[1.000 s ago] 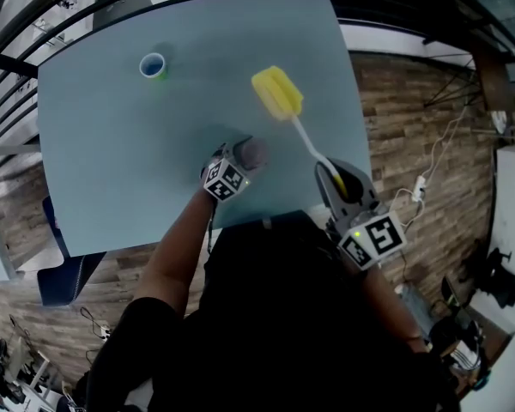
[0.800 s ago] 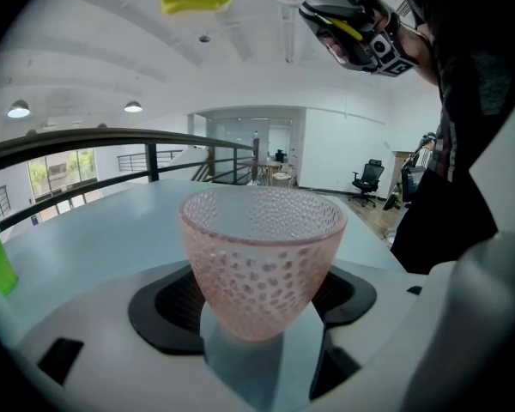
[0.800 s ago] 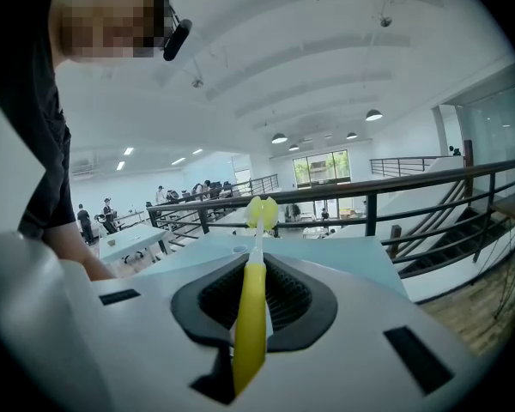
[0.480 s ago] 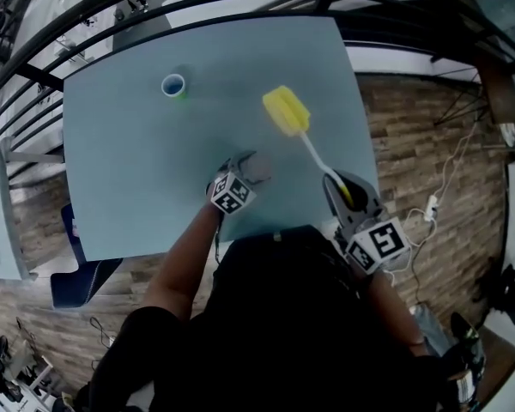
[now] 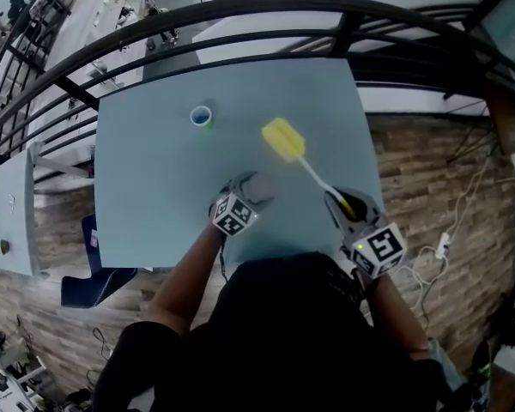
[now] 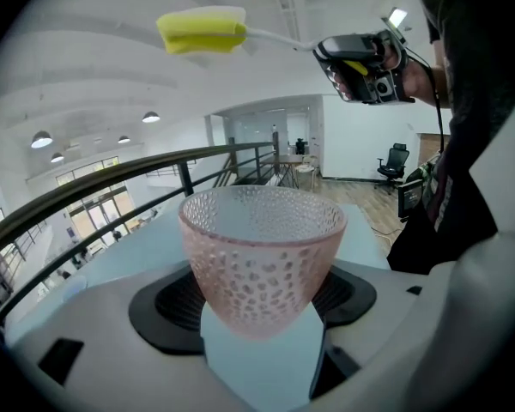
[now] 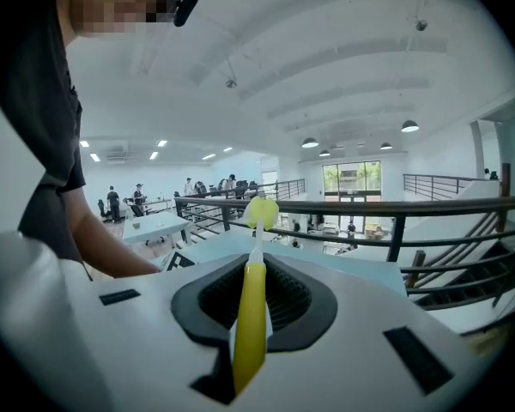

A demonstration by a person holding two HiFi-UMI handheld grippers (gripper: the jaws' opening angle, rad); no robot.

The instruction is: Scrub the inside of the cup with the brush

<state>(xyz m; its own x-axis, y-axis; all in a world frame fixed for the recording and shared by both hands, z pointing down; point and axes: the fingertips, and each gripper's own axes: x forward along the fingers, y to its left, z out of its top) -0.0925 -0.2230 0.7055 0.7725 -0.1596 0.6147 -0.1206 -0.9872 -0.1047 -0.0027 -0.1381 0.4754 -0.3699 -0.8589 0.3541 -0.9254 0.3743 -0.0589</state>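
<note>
My left gripper [image 5: 252,187] is shut on a pink, dimpled, translucent cup [image 6: 262,251], held mouth up between its jaws over the near middle of the table. My right gripper [image 5: 349,204] is shut on the yellow grip of a brush [image 7: 250,326]. From the grip, the brush's thin white stem runs up and to the left. It ends in a yellow sponge head [image 5: 283,139] that hangs over the table, beyond and right of the pink cup. In the left gripper view the sponge head [image 6: 202,31] sits high above the cup, apart from it.
A small blue and green cup [image 5: 202,116] stands alone toward the far left of the pale blue table [image 5: 146,187]. A dark railing [image 5: 240,20] curves behind the table. Wooden floor [image 5: 421,170] lies to the right, and a dark chair [image 5: 94,277] stands at the near left.
The head camera has shifted, so the table sits lower and further right in view. Both grippers keep their hold. The sponge head stays a little beyond the pink cup.
</note>
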